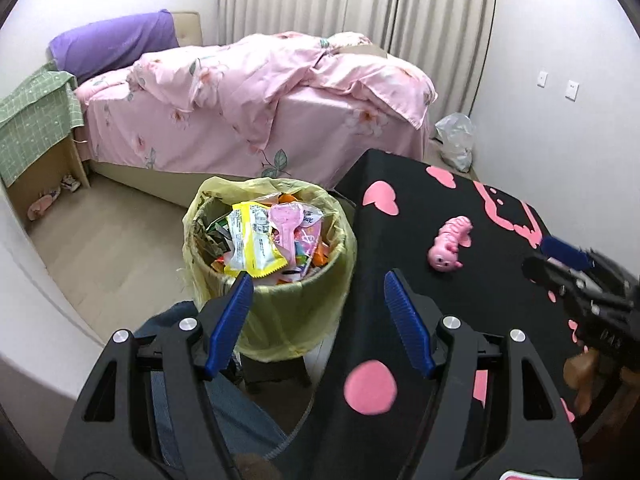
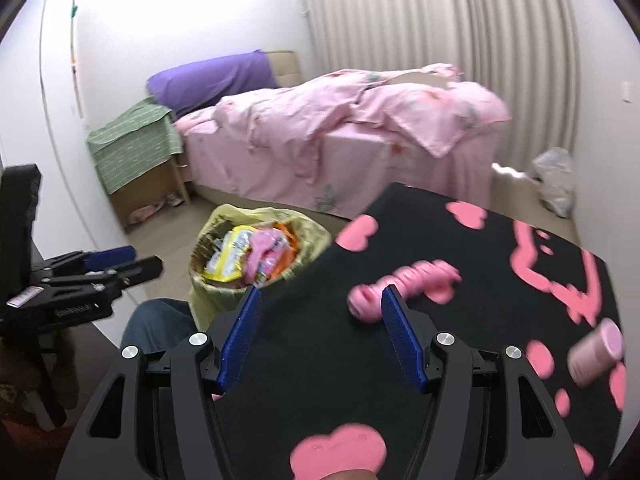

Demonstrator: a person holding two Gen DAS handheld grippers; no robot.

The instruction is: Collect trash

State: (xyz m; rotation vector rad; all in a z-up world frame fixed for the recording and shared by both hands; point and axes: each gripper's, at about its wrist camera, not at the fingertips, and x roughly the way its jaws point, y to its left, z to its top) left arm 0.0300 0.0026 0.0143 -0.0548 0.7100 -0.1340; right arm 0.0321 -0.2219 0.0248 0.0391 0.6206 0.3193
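Left wrist view, left to right. Green-checked cloth (image 1: 36,120) over a side cabinet at 9 o'clock. Purple pillow (image 1: 112,44) at 11, pink floral bed (image 1: 256,92) across the top centre. Trash bin (image 1: 268,276) lined with a yellow bag at centre, on the floor just beside the bench's left edge; packed to the rim with wrappers, a yellow packet (image 1: 256,240) and a pink wrapper (image 1: 286,224) uppermost. Left tongs (image 1: 318,278) spread wide at 6 o'clock, nothing between the blue pads; left pad over the bin's near rim, right pad over the bench. Black bench cloth with pink hearts (image 1: 420,240) at 3 to 5 o'clock. Pink toy figure (image 1: 450,242) lying on it, apart from both tongs. Clear plastic bag (image 1: 456,140) on the floor at 2.

Right wrist view, blurred. Right tongs (image 2: 318,292) spread wide, empty, over the bench; right pad overlapping the toy in the picture, contact not determinable. Pink cylinder (image 2: 596,352) lying on its side on the bench at 4 o'clock.
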